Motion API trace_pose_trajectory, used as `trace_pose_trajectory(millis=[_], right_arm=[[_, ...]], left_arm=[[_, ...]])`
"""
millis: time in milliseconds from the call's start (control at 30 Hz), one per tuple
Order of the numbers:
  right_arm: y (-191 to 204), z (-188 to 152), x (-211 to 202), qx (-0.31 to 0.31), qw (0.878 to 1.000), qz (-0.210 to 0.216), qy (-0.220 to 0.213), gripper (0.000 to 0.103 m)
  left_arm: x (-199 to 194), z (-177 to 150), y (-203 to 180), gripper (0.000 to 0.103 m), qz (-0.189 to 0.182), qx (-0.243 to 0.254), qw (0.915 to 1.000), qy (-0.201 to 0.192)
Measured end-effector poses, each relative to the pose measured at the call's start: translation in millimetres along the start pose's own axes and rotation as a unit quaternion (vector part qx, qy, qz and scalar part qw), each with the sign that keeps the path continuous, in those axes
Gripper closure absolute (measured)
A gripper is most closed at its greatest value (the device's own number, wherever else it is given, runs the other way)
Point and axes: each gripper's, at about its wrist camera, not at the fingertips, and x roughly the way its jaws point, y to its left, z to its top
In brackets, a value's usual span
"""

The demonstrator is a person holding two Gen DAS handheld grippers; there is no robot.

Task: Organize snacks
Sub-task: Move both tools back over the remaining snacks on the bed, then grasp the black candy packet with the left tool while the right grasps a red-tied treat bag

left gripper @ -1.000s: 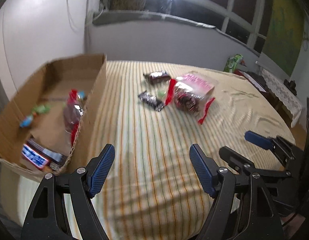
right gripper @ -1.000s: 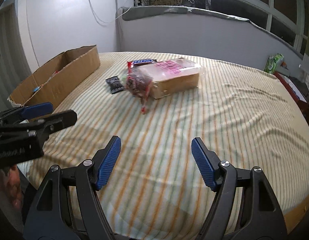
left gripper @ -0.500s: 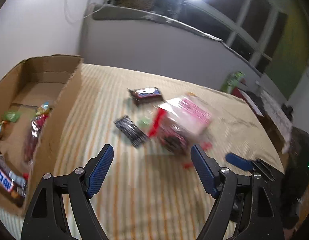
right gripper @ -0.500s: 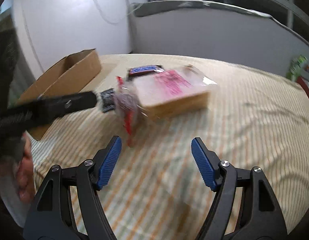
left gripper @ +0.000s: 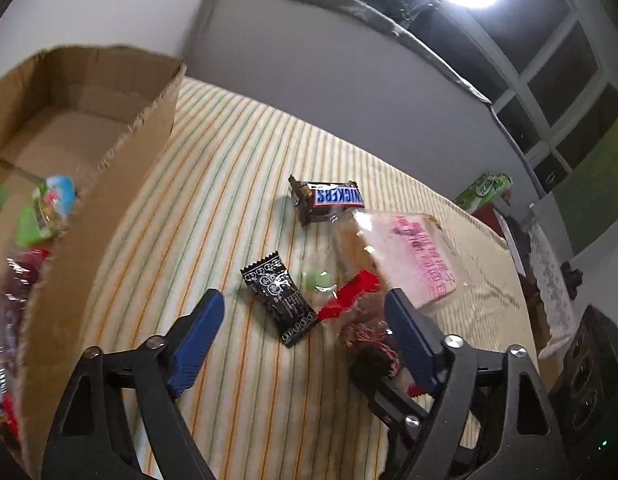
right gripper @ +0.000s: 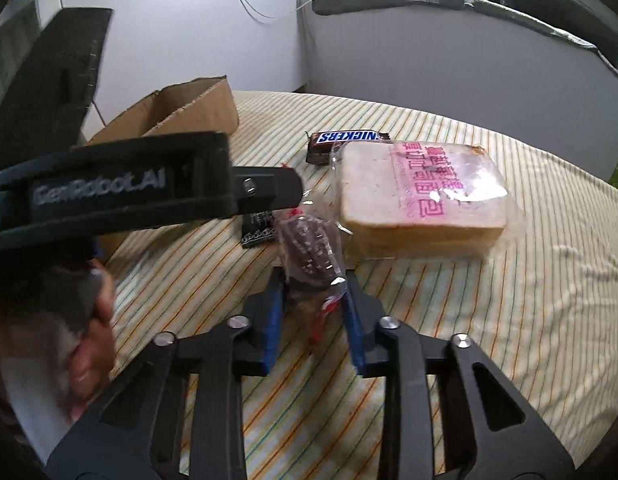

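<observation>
Right now the right gripper is closing its jaws around a clear bag of dark red-wrapped sweets, the blue pads already flanking the bag's lower end where its red seal bunches up; that narrow, crumpled end probably gives a firmer bite than the fat middle. Just behind the bag lies a wrapped loaf of sliced bread, touching it, and beyond the bread sits a Snickers bar. A small black sachet lies just left of the bag, with a green sweet between sachet and bread. The left gripper hovers over the black sachet with jaws apart and widening, nothing pressed between them, seemingly lining up for that flat packet. Well to the left of the bag stands the cardboard box, its open top already holding several snacks, so it looks like the destination. Everything rests on a striped bed, whose soft cover lets a pad dig under thin wrappers.
</observation>
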Motion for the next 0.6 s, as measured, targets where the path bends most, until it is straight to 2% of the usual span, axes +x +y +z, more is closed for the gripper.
trace_pose_trajectory(millis=[167, 233, 267, 400, 467, 533, 567, 600], right_arm=[[-11, -22, -18, 0.011, 1.0, 0.009, -0.003, 0.084], [-23, -36, -29, 0.028, 1.0, 0.007, -0.005, 0.094], [-27, -40, -33, 0.032, 0.999, 0.001, -0.005, 0.096], [-47, -54, -49, 0.056, 0.998, -0.007, -0.016, 0.096], [-46, -53, -50, 0.046, 0.999, -0.012, -0.015, 0.095], [-37, -45, -47, 0.018, 1.0, -0.024, -0.007, 0.076], [-31, -44, -49, 0.002, 1.0, -0.026, -0.008, 0.045], [-25, -37, -48, -0.012, 0.999, -0.03, -0.013, 0.024]], left_arm=[[1, -4, -2, 0.013, -0.013, 0.01, 0.9999, -0.002], [1, -6, -3, 0.013, -0.023, 0.014, 0.9996, 0.003], [0, -7, -4, 0.013, -0.031, 0.017, 0.9994, 0.006], [-3, -7, 1, 0.013, -0.03, 0.019, 0.9993, -0.003], [0, -3, 1, 0.013, -0.025, 0.01, 0.9996, -0.005], [3, 0, -3, 0.013, -0.027, 0.014, 0.9995, 0.003], [4, 0, -7, 0.013, -0.031, 0.022, 0.9992, 0.009], [5, -1, -9, 0.013, -0.03, 0.029, 0.999, 0.015]])
